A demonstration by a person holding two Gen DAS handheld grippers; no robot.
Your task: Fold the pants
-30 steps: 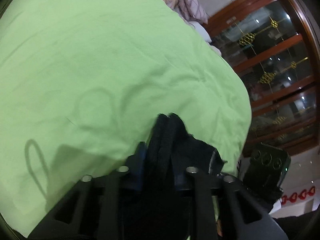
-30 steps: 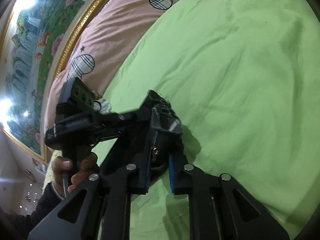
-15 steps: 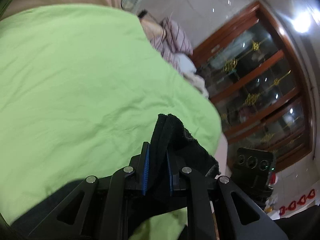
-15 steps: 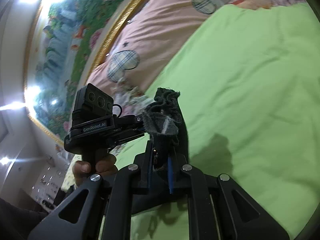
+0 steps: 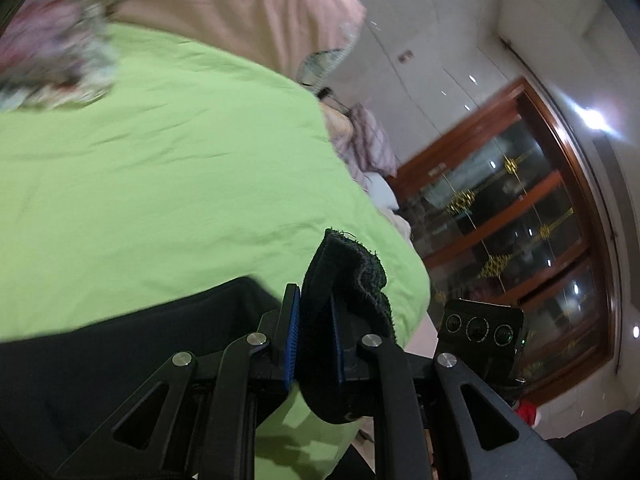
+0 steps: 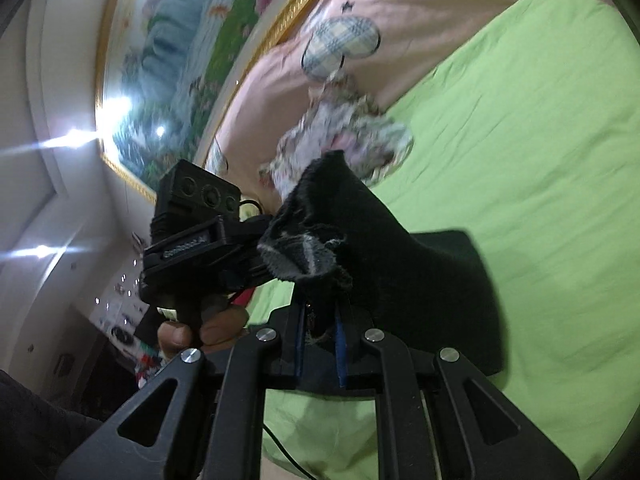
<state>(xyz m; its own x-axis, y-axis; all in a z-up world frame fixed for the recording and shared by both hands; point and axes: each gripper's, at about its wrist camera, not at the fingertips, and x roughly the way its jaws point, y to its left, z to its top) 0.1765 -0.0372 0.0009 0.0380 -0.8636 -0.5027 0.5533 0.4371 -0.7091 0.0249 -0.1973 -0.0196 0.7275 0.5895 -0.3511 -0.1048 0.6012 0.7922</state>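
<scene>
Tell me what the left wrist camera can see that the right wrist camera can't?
Only the left wrist view shows the wooden glass cabinet and the right gripper's camera box. Only the right wrist view shows the gold-framed painting and the hand holding the left gripper's handle. Both show the green bedsheet, the pink quilt, the flowery cloth and black pants pinched between blue pads.

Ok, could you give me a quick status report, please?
Left gripper, right gripper both shut on black pants. Pants lifted over green sheet. Floral cloth lies ahead.
</scene>
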